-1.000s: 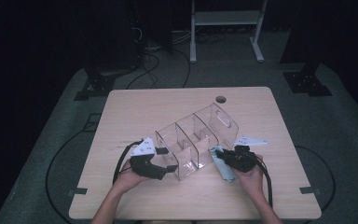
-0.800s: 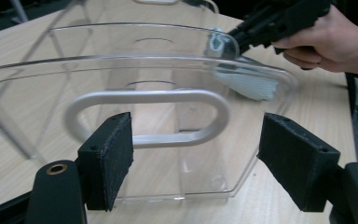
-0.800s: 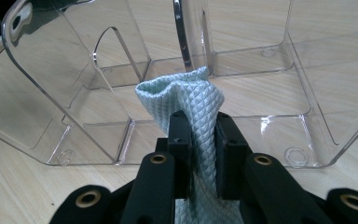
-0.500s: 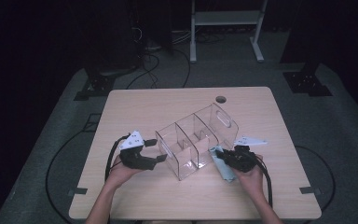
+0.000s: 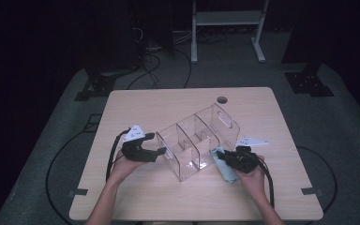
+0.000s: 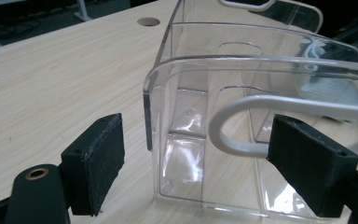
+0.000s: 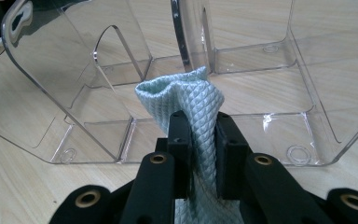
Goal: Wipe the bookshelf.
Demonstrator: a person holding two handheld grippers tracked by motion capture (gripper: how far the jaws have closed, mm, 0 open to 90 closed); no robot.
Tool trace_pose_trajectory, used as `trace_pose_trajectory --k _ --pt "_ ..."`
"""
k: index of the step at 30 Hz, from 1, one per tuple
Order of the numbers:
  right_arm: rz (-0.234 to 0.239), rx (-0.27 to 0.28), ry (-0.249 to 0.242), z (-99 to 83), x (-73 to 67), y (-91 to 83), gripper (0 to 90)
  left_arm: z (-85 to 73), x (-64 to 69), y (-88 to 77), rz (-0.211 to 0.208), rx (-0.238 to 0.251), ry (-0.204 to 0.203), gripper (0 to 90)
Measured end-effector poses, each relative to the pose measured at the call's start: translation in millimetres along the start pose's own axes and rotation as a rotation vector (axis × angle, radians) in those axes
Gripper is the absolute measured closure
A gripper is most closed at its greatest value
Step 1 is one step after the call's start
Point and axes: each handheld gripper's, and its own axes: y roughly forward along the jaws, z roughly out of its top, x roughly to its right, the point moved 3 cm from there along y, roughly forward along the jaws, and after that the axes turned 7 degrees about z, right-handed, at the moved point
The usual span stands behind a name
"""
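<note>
My left gripper has just spread off the clear organizer, nothing between (wall freed); right gripper pinches the cloth beside it.

In the right gripper view, the pale green cloth runs off the bottom edge behind the right gripper, whose closed jaws cover its middle. The clear organizer is cut by the top, left and right edges. In the high view, both forearms leave at the bottom, past the table's near edge.
</note>
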Motion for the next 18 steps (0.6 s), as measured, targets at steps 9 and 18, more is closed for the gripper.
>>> trace_pose_trajectory --k 9,18 --pt "0.007 -0.002 0.003 -0.4 0.0 0.4 78.7 5.6 7.9 9.6 0.104 -0.005 0.013 44.6" --pt "0.022 0.013 -0.035 19.0 -7.5 -17.2 78.4 2.6 9.8 6.5 0.068 0.017 -0.001 46.1"
